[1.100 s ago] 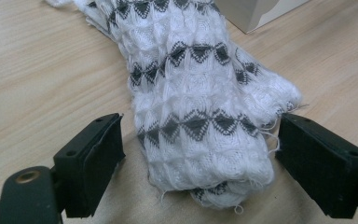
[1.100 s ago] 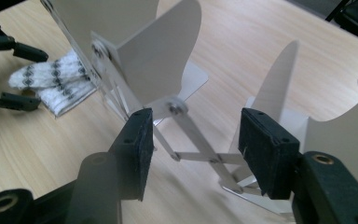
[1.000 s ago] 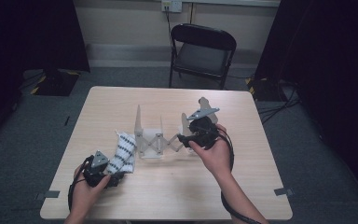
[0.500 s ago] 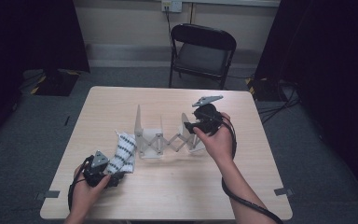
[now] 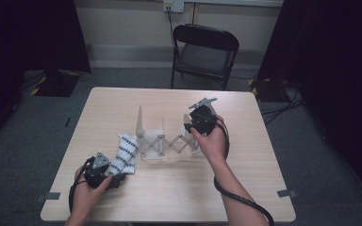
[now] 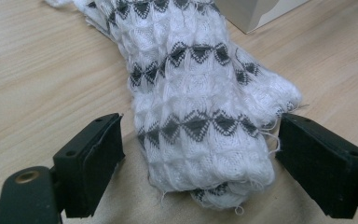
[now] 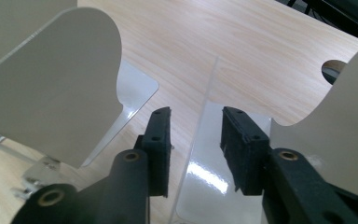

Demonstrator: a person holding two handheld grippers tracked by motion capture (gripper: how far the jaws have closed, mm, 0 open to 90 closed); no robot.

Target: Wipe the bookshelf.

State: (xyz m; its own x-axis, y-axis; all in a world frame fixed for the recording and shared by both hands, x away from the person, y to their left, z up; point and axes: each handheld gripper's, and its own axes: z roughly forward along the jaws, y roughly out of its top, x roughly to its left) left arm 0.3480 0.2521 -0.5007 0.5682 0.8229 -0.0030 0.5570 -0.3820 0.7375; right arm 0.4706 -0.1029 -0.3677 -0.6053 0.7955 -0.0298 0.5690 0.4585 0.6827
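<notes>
- Expanding rack [image 5: 162, 141]: mid-table landmark; its right end has stretched further from the sock since a second ago.
- Right gripper [image 7: 196, 135]: my jaws just narrowed astride the rack's clear divider [image 7: 200, 140]; contact uncertain.
- Left gripper [image 6: 198, 158]: jaws wide, straddling the patterned sock [image 6: 196, 93] left of the rack, unpressed.

One overhead view, two close jaw-level views
</notes>
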